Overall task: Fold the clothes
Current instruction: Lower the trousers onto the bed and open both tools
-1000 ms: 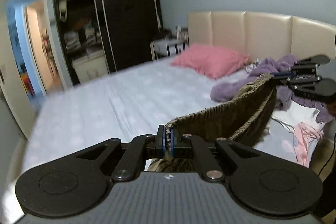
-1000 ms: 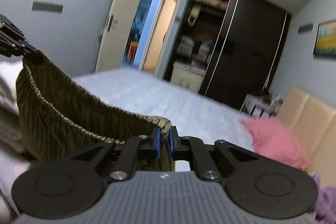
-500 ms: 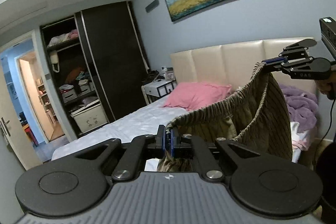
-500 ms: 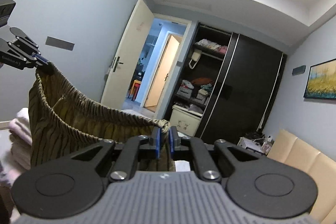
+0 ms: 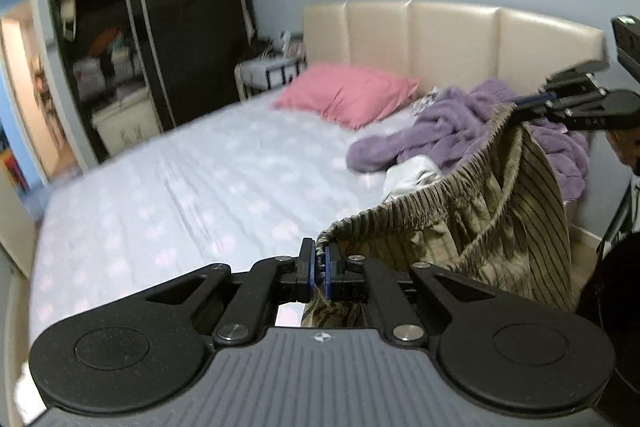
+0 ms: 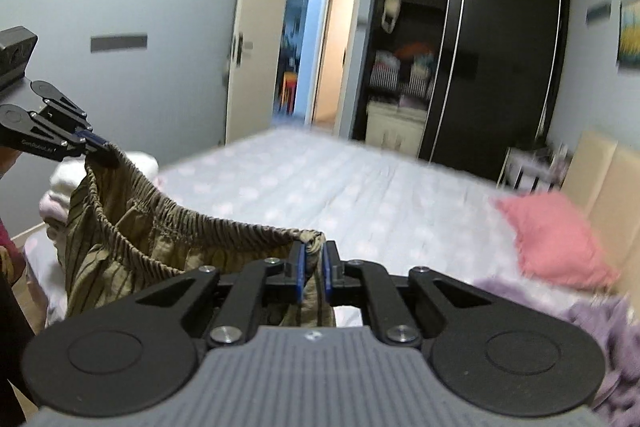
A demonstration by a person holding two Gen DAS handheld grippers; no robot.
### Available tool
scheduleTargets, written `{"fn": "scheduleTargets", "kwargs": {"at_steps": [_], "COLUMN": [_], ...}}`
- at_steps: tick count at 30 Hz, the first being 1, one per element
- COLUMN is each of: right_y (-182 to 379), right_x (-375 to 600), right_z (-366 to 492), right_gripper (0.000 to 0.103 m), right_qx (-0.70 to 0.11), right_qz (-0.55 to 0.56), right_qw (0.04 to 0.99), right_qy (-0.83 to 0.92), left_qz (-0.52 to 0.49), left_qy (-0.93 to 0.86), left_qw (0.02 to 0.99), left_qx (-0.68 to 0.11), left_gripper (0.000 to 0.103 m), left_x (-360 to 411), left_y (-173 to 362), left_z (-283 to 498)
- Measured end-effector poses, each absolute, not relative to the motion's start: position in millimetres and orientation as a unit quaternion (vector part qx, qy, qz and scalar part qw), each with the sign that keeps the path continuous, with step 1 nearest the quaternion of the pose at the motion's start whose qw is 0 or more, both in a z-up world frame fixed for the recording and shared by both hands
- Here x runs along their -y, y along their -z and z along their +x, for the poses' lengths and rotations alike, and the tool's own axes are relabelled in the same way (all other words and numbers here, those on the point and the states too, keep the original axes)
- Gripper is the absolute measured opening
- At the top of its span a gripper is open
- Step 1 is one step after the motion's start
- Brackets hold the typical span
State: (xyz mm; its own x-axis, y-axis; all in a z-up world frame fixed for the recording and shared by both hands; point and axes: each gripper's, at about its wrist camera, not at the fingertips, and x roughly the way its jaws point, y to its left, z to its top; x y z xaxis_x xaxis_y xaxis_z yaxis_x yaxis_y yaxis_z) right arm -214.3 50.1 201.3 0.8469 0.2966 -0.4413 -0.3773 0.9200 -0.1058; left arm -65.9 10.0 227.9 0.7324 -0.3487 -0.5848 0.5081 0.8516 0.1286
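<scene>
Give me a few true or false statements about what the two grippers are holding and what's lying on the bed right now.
1. Both grippers are shut on the elastic waistband of the olive-brown striped garment. True: the left gripper and the right gripper each pinch one end.
2. The garment lies flat on the bed. False: it hangs between the grippers, above the pale blue patterned bedsheet.
3. A pink pillow lies near the cream padded headboard. True.
4. The fluffy purple garment is held by the right gripper. False: it lies loose on the bed near the headboard.
5. The dark wardrobe is fully shut. False: one section stands open, showing shelves.
</scene>
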Motion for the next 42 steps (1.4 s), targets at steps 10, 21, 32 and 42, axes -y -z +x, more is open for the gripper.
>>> {"fn": "scheduleTargets", "kwargs": {"at_steps": [10,21,32,42], "right_y": [-100,31,81,108], "right_x": [-45,-42,-29,-7], "right_z": [-30,126,213,203], "right_gripper": [0.011,0.010,0.010,0.040], "right_qx": [-0.312,-0.402,-0.412,-0.413], "right_qz": [-0.086,-0.100,-0.062,-0.019], "right_qw": [0.932,0.900,0.901,0.908], "right_qy": [-0.162,-0.140,-0.116,-0.070], "left_qz": [0.099,0.093,0.091,0.119], "left_qy": [0.187,0.153,0.130,0.140], "left_qw": [0.902,0.871,0.863,0.869], "left_qx": [-0.377,-0.458,-0.479,-0.460], "left_gripper": [0.003,0.003,0.003,0.036], "left_x": [-32,-42,-33,-35], "left_y": [-122,-3,56,56], "left_z": [88,198,261,257]}}
